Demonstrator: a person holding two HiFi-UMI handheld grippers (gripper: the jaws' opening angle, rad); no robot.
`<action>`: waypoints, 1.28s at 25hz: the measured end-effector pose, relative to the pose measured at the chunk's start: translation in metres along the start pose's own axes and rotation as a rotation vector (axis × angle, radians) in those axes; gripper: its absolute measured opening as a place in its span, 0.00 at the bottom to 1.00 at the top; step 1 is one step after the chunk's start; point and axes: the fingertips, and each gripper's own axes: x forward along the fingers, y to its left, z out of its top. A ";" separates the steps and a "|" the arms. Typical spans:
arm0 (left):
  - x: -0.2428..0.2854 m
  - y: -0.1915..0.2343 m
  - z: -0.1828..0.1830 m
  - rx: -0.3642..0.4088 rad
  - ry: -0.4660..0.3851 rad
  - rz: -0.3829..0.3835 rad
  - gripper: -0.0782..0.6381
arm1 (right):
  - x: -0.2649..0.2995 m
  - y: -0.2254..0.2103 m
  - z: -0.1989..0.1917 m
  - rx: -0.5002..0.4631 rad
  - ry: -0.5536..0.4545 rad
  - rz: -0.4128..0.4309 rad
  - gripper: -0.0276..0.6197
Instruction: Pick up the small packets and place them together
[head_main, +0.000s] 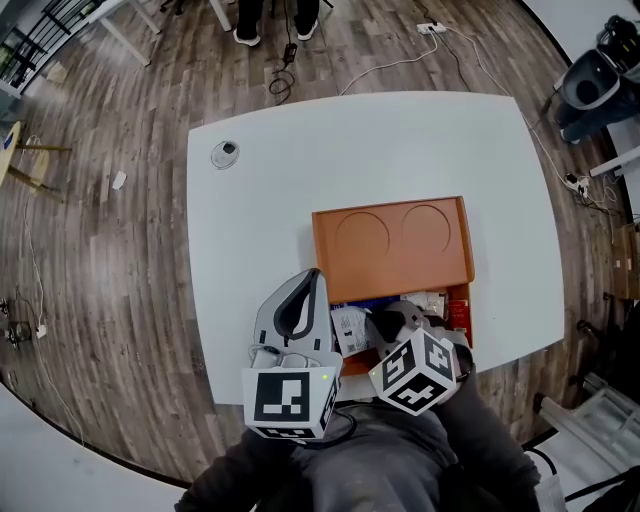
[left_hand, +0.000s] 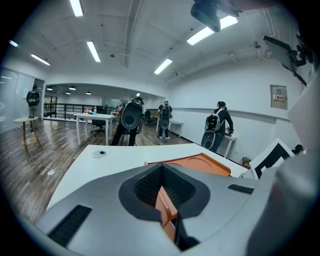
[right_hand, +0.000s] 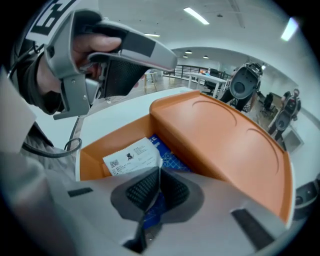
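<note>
— On the white table (head_main: 250, 230), what takes up the most room?
— An orange box (right_hand: 112, 137), close to the person's edge. Its lid (head_main: 390, 245) is open and leans away toward the far side, with two round hollows pressed into it.
— And the two tools?
— Both are at the box's near end, with their marker cubes (head_main: 285, 400) toward the person. The left gripper (left_hand: 161, 172) reaches in at the box's left side, pointing only slightly downward. Its jaws are drawn together, and a thin orange wall of the box runs up between the pads, so it is clamped on that wall.
— The right one?
— The right gripper (right_hand: 159, 172) tips steeply down into the box. Its jaws are all but together, and the blue packet (right_hand: 172, 160) shows between the pads, pinched there within the box's walls.
— Any other packets?
— A white packet (right_hand: 131, 156) with black print and a square code lies in the box against the blue one. Its corner comes right up to the right gripper's tips. Other packets (head_main: 430, 300) lie toward the box's right end, too small to name.
— Anything smaller?
— A round grommet (head_main: 226, 154) set in the table's far left corner, well apart from the box.
</note>
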 end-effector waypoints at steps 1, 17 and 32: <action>0.000 0.000 -0.001 0.001 0.002 -0.001 0.10 | 0.000 0.001 0.001 -0.010 0.001 -0.001 0.07; -0.028 -0.007 0.034 0.040 -0.088 -0.007 0.10 | -0.090 -0.014 0.061 0.020 -0.229 -0.131 0.06; -0.028 -0.005 0.071 0.057 -0.144 0.045 0.10 | -0.115 -0.077 0.114 -0.014 -0.339 -0.230 0.06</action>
